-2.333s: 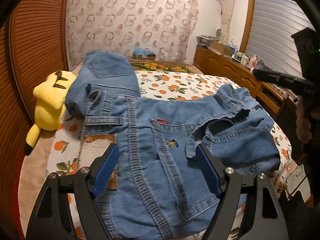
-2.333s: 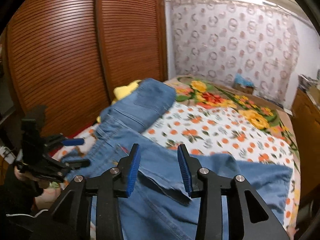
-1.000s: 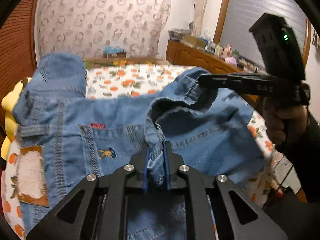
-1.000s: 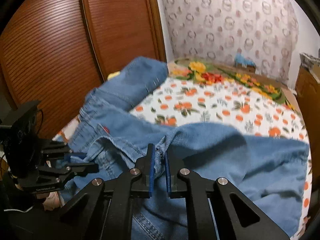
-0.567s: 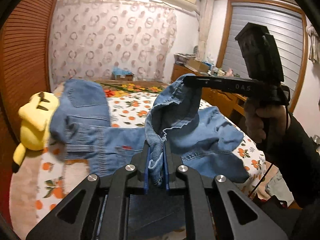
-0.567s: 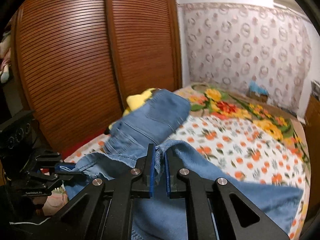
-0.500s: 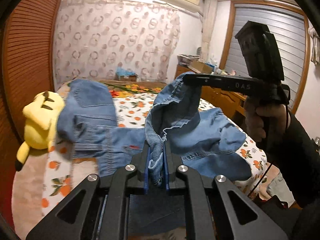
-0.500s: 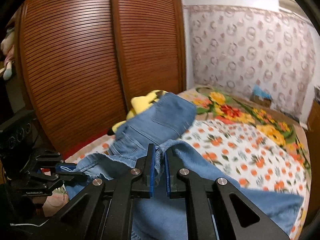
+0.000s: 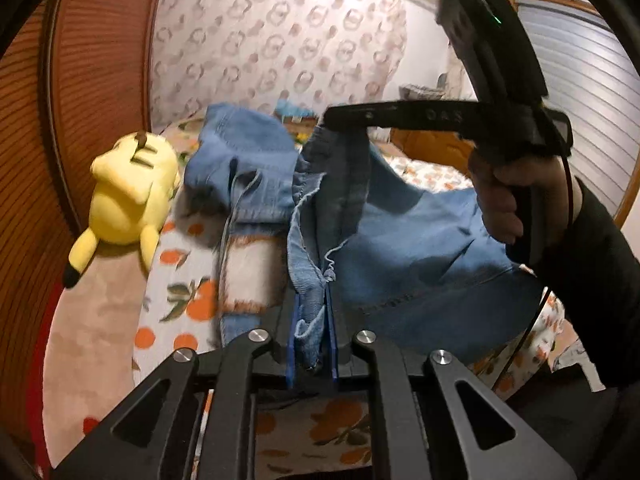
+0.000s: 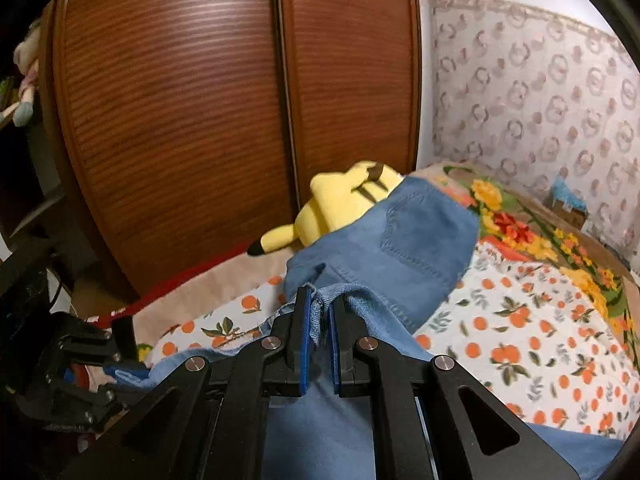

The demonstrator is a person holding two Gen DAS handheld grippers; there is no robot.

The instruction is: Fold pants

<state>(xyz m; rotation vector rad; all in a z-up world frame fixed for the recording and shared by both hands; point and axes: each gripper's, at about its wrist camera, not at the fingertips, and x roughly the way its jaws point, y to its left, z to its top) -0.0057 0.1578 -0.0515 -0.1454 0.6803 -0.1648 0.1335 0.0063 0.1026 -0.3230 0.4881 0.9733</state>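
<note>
On the bed (image 10: 520,320), spread with an orange-printed sheet, blue denim pants (image 9: 420,248) lay partly lifted, one edge drawn up off the mattress by both tools. At the foot of the left wrist view, the left gripper (image 9: 313,336) had its blue pads pressed together on a frayed strip of the denim edge. Across from it, the right gripper (image 9: 340,118) was pinching a higher part of the same edge, the cloth hanging from its tip in a dark fold; a hand (image 9: 516,196) in a dark sleeve held its handle, and pale letters on its arm were too blurred to read for certain. From the right wrist view the pinch showed plainly: blue pads closed on a small bunch of denim hem.

Beside the far end of the pants, a yellow plush toy (image 10: 344,204) lay against the brown slatted wardrobe doors (image 10: 200,120), touching the cloth where a back pocket faced up. A pale patch (image 9: 244,272) with a brown border showed on the inside of the pants, any print on it blurred beyond reading. Behind the bed hung a curtain (image 9: 280,48) patterned with rings, and a wooden dresser (image 9: 432,148) stood near a shuttered window (image 9: 580,92). A floral blanket (image 10: 516,228) covered the head of the bed.
</note>
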